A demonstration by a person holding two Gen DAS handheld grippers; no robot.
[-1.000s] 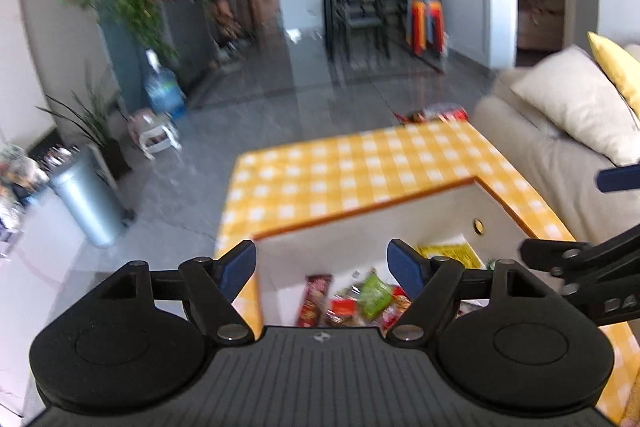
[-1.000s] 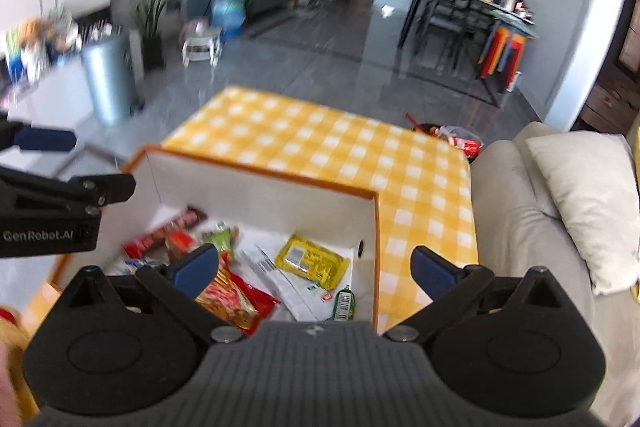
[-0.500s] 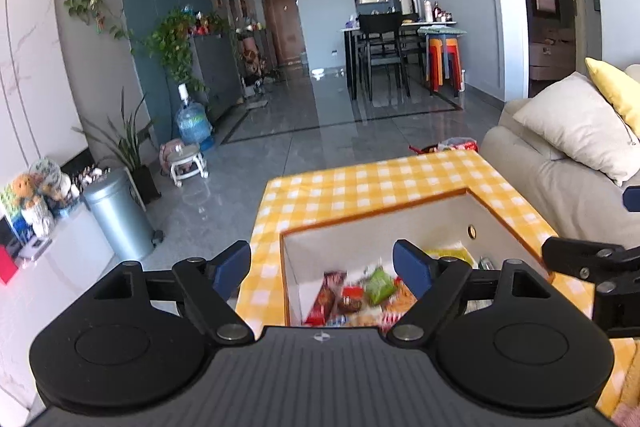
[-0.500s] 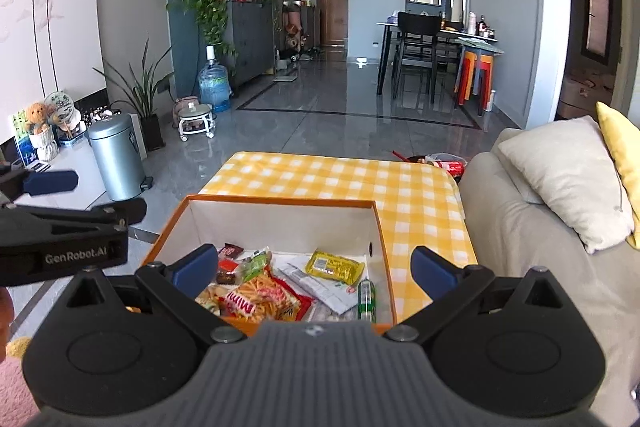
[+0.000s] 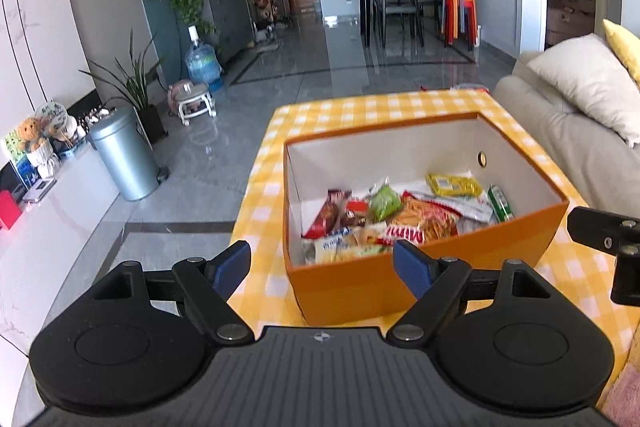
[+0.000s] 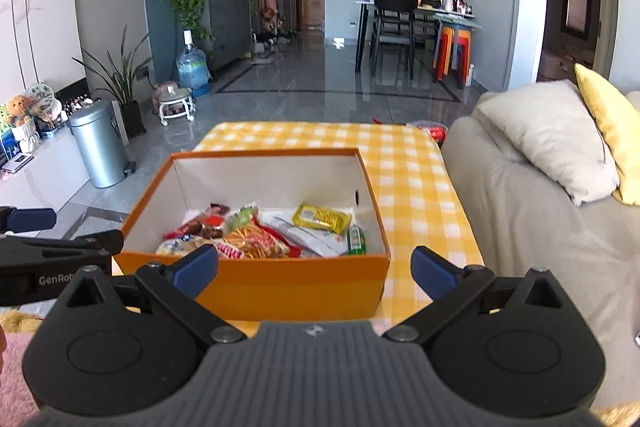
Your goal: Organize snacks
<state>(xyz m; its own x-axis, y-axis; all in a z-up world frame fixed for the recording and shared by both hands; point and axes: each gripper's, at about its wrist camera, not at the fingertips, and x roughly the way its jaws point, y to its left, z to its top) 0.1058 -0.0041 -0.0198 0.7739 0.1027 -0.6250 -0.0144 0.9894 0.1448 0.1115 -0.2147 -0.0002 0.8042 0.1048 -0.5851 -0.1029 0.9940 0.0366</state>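
Left black two-finger gripper [image 5: 322, 261], jaws spread wide and empty, held level just short of the open orange cardboard box [image 5: 420, 281]. Right black two-finger gripper [image 6: 314, 267], jaws likewise apart and empty, faces the same box's near wall. The box stands on the yellow-and-white checked tablecloth [image 6: 404, 163]; assorted snack packets [image 6: 256, 235] lie loose on its white floor. A beige sofa [image 6: 532, 227] adjoins the table.

Orange box [image 6: 304, 283], yellow-checked cloth [image 6: 404, 167], perhaps white-lined.
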